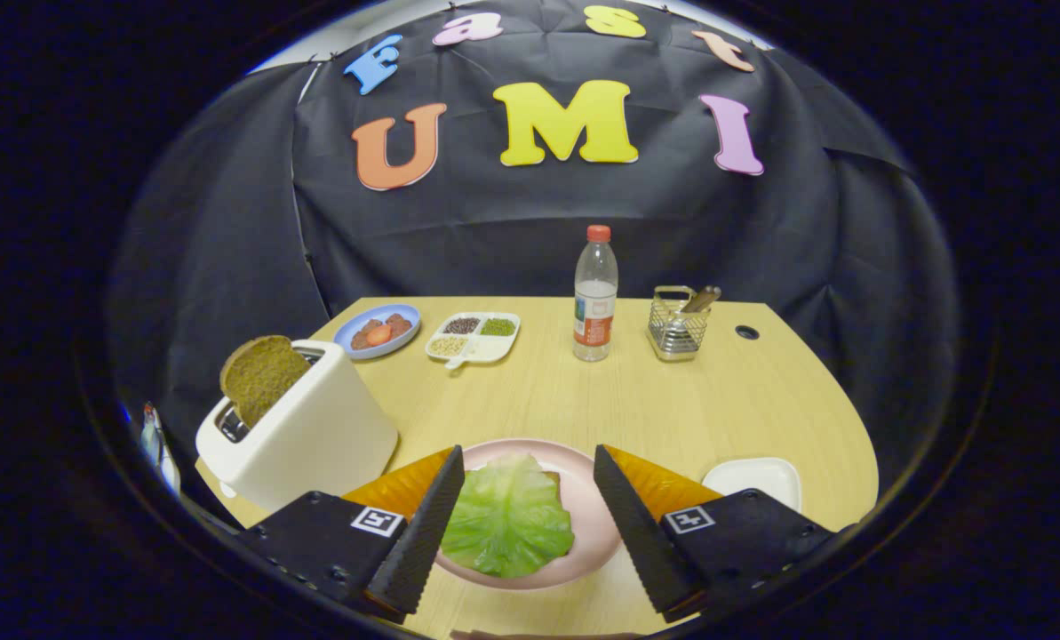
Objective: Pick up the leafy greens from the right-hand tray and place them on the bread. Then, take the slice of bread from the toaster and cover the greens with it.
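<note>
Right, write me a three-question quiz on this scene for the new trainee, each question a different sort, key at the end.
1. True or false: the leafy green already lies on the pink plate, between the open fingers of the gripper.
2. Multiple choice: where is the brown bread slice? A) on the small white tray B) sticking up from the white toaster C) beside the water bottle
3. Fill in: the wire holder stands between the bottle and a round ____ in the table.

Key: 1 true; 2 B; 3 hole.
</note>
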Demonstrator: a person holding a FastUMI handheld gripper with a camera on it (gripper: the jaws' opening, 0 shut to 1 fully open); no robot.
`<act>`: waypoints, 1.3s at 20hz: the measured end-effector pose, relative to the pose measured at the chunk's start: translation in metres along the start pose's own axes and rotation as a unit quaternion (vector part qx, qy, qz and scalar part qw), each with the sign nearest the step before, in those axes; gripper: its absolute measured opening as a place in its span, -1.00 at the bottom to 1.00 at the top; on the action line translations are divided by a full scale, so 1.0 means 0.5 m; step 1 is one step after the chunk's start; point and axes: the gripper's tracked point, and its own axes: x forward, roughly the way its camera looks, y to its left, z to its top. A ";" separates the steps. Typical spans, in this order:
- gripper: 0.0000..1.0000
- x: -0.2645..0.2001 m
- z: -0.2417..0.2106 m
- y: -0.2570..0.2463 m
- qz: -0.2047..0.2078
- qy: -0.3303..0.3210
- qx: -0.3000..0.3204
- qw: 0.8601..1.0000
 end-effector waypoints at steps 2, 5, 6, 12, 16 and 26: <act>0.94 -0.039 0.028 0.026 0.007 -0.018 -0.005 1.000; 0.92 -0.092 0.069 0.072 0.015 -0.041 -0.014 0.999; 0.92 -0.105 0.080 0.093 0.020 -0.046 -0.018 0.999; 0.92 -0.127 0.123 0.223 0.056 -0.046 -0.035 0.997; 0.92 -0.095 0.131 0.324 0.079 -0.022 -0.044 0.996; 0.85 0.053 0.107 0.441 0.058 0.049 -0.055 0.996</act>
